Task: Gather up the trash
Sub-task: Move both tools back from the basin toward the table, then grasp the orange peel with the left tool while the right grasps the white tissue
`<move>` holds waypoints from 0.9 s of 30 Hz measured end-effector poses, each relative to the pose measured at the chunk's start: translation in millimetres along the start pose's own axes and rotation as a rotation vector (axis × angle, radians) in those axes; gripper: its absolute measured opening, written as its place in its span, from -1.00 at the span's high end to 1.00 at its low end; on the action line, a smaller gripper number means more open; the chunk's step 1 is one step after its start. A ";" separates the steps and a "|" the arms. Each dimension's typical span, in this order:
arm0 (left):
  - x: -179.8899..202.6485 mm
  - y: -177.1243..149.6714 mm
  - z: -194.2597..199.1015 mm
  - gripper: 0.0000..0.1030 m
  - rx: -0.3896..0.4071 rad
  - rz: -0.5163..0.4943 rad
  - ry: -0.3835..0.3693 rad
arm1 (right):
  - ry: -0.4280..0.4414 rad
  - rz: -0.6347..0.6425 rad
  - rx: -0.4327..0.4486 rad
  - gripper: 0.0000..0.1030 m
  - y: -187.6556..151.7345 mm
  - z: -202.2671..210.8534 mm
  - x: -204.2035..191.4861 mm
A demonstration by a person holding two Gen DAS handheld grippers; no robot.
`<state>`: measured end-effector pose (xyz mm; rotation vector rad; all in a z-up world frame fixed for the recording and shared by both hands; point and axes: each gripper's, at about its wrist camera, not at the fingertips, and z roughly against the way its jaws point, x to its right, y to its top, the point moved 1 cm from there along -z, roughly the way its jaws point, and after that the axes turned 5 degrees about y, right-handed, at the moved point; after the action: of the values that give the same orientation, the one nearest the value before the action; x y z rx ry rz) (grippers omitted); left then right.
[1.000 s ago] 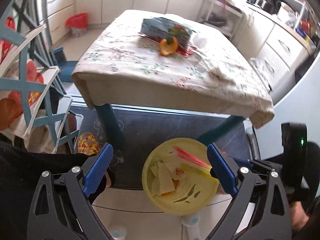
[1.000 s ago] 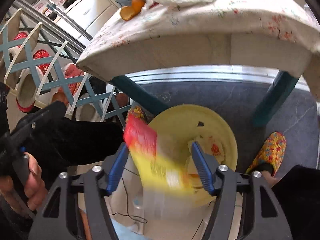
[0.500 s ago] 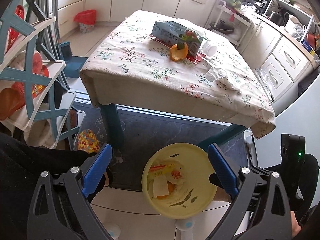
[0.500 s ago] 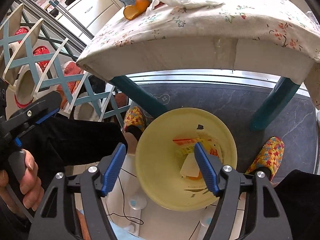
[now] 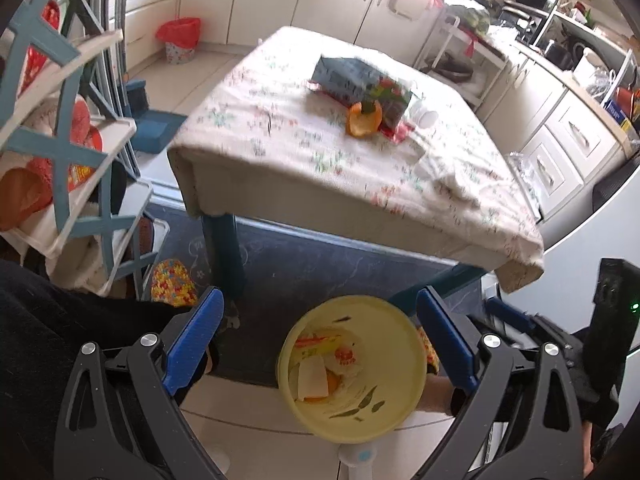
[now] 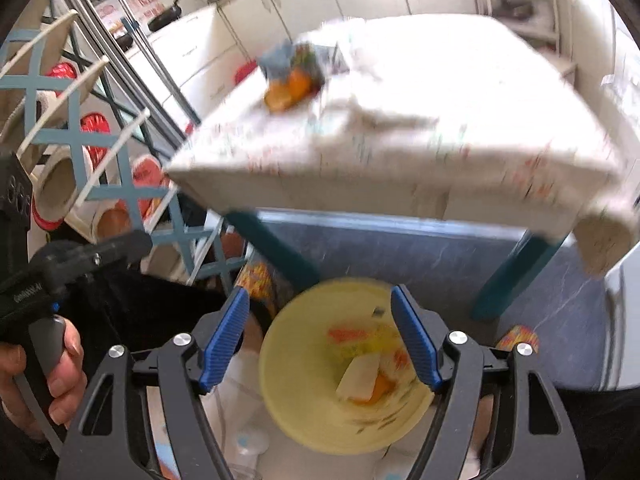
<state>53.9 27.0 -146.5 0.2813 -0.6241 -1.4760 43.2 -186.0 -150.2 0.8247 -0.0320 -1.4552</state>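
Yellow bin (image 5: 394,412): smooth plastic, slight sheen, smeared inside. Scraps in it (image 5: 316,372) look like paper and glossy wrapper. Counter (image 5: 280,140): matt woven cloth cover with floral print; legs (image 5: 222,252) smooth teal paint. Packet (image 5: 352,78) on the cloth: glossy printed film. Orange peel (image 5: 362,122): dull, pitted. Floor mat (image 5: 320,268): dark, matt, stone-like pattern. Both grippers (image 5: 316,340) (image 6: 320,332): matt black plastic frames, ribbed blue rubbery pads, bright metal screws. Slipper (image 5: 172,282): knitted yarn.

Daylight flooded the kitchen; the counter (image 6: 460,92) glared white and motion-blurred in the right view, while fisheye distortion curved both frames' dark edges.
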 end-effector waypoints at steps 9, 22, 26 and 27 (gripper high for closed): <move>0.1 52.6 7.4 -0.80 0.079 -0.007 0.039 | -0.059 0.096 0.074 -0.46 69.7 6.4 12.3; 28.0 131.4 -64.4 -0.80 0.046 -0.079 0.079 | -0.038 0.155 -0.016 -0.46 109.3 -49.7 17.7; 42.5 139.7 -90.7 -0.80 0.025 -0.128 0.118 | -0.043 0.160 -0.036 -0.40 108.3 -58.1 18.7; 44.4 140.6 -94.6 -0.77 0.021 -0.133 0.123 | -0.044 0.156 -0.041 -0.38 108.8 -60.4 20.5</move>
<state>222.2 -20.8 -137.8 0.4330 -0.5302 -1.5671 169.3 -186.4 -148.4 0.7405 -0.0976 -1.3229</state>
